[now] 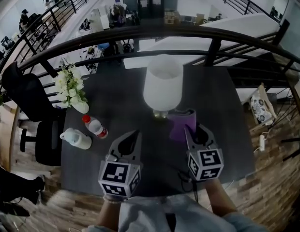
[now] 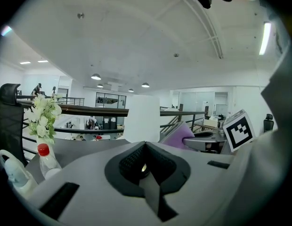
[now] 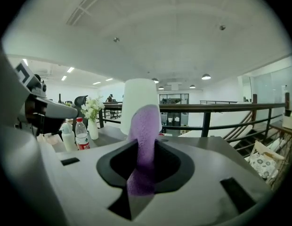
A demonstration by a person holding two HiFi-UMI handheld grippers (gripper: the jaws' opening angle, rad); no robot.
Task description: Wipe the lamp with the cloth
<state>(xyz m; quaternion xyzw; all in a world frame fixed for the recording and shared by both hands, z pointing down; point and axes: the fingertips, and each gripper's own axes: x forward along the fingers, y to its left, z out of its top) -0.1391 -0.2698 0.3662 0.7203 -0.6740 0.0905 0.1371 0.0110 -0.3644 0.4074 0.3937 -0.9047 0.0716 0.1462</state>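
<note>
The right gripper (image 1: pixel 193 129) has its jaws clenched on the purple cloth (image 1: pixel 180 123), held upright just beside the white table lamp (image 1: pixel 162 83) standing mid-bench (image 1: pixel 222 110), apparently poised to wipe, while the left gripper (image 1: pixel 135 135) hovers nearby, its jaws pressed together on nothing.

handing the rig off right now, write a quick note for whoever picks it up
Left tongs: shut, nothing between them, held over the table in front of the lamp.
Right tongs: shut on the purple cloth, which stands up out of the jaws.
Lamp: upright mid-table, white shade; the cloth is just right of its base.
Done: cloth picked up and brought to the lamp.
Left: no contact with the shade shows, so treat the wiping as not yet done. Probably bring the cloth against the shade and wipe, perhaps steadying the lamp with the left tongs.
</note>
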